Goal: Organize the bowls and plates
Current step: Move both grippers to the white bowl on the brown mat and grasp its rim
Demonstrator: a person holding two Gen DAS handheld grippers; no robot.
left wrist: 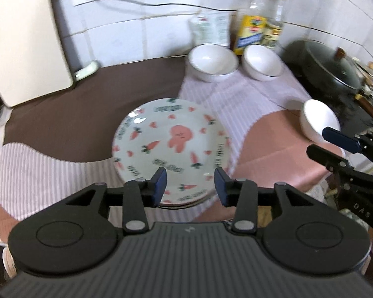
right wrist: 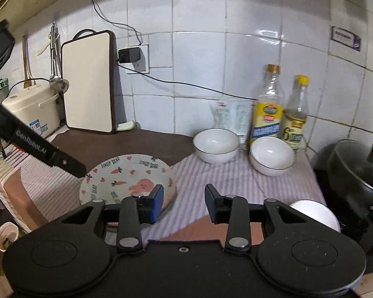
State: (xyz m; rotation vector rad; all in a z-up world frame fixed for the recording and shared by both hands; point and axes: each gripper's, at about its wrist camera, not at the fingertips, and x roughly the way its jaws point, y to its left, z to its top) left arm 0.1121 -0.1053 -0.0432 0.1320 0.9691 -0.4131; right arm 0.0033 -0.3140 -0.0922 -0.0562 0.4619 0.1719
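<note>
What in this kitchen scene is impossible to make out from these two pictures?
- How many plates are stacked under the carrot plate: left wrist view, top plate and left gripper cover them.
- Third white bowl: right wrist view, mostly behind the right gripper.
- Bottle labels: too small and blurred to read.
- Black pot: cut off by the frame edge.

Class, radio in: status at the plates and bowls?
Left gripper open over plate stack. Right gripper open, empty. Three bowls apart, unstacked. Nothing blocking.
</note>
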